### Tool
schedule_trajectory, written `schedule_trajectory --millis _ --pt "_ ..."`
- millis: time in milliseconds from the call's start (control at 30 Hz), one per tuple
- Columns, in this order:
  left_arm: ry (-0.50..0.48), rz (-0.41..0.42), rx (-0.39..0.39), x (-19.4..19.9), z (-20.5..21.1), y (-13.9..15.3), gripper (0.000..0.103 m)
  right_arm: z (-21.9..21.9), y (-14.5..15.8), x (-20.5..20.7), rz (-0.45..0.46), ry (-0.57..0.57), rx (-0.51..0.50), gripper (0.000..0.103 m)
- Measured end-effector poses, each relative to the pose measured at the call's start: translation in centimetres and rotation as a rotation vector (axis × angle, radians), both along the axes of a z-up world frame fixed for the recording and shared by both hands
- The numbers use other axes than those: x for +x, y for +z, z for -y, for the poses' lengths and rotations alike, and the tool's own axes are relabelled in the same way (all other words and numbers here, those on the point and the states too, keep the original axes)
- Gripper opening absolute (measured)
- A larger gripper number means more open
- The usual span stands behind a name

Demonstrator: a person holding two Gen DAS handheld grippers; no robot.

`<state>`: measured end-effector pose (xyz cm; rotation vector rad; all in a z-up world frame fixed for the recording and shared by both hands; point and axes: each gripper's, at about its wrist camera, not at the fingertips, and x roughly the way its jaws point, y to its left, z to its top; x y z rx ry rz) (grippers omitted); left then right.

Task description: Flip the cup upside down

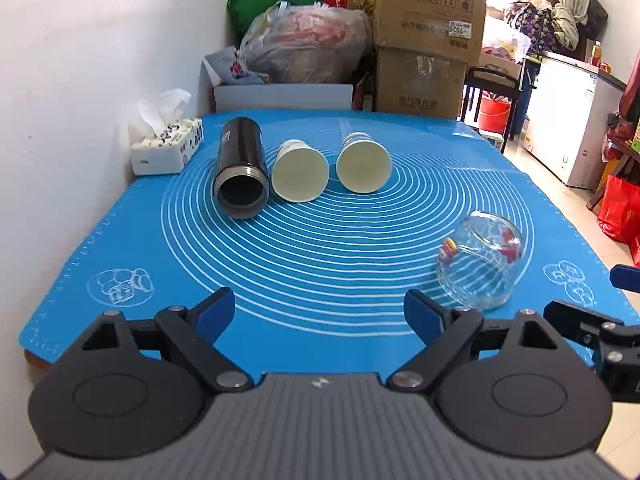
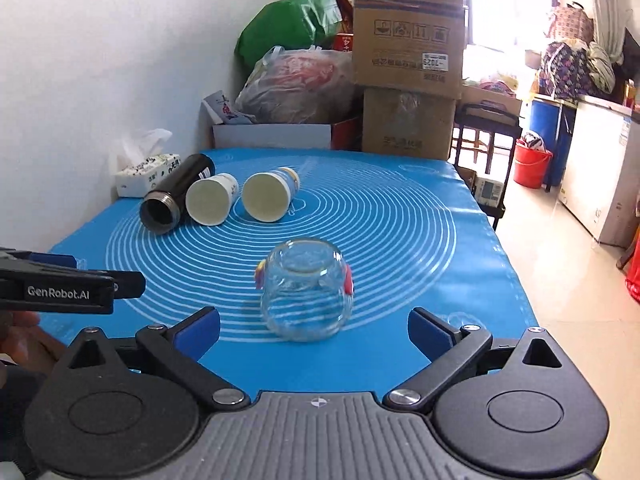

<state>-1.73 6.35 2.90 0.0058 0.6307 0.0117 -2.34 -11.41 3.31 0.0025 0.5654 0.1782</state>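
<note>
A clear glass cup (image 2: 307, 292) with coloured spots stands upside down, base up, on the blue mat (image 2: 420, 240), just ahead of my open, empty right gripper (image 2: 314, 330). It also shows in the left wrist view (image 1: 480, 264), tilted by the lens, ahead and right of my open, empty left gripper (image 1: 320, 314). Two paper cups (image 1: 301, 172) (image 1: 363, 164) and a black flask (image 1: 240, 168) lie on their sides at the far left, mouths toward me. The left gripper shows at the right wrist view's left edge (image 2: 72, 282).
A tissue box (image 1: 168, 146) sits at the mat's far left against the white wall. Cardboard boxes (image 1: 430, 32) and bags (image 1: 304, 44) are piled behind the table. A chair, a red bucket (image 2: 532, 164) and a white freezer stand to the right on the floor.
</note>
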Motion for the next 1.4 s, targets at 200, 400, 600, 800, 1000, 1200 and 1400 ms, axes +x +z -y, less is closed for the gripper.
schedule_trajectory --millis 200,400,600,800,1000,1200,1400 --pt "-0.007 0.015 0.020 -2.2 0.8 -0.1 0.091 0.6 0.0 -2.3 0.003 -0.001 0.025 0.102" --pt "-0.009 0.026 0.022 -3.4 1.1 0.0 0.091 0.4 0.1 -3.8 0.005 0.017 0.021 0.102" --pt "-0.006 0.033 0.014 -4.2 1.1 0.0 0.091 0.2 0.3 -4.3 0.011 0.027 0.024 0.101" --pt "-0.014 0.033 0.012 -4.5 0.9 0.0 0.091 0.1 0.3 -4.4 0.005 0.026 0.018 0.101" --pt "-0.018 0.032 0.009 -4.6 0.8 0.0 0.091 -0.1 0.4 -4.4 0.007 0.029 0.011 0.101" --pt "-0.018 0.025 0.007 -4.7 0.7 -0.1 0.091 -0.3 0.4 -4.5 0.007 0.029 0.009 0.101" --pt "-0.021 0.018 0.008 -4.7 0.5 -0.3 0.091 -0.2 0.4 -4.5 0.007 0.029 0.009 0.101"
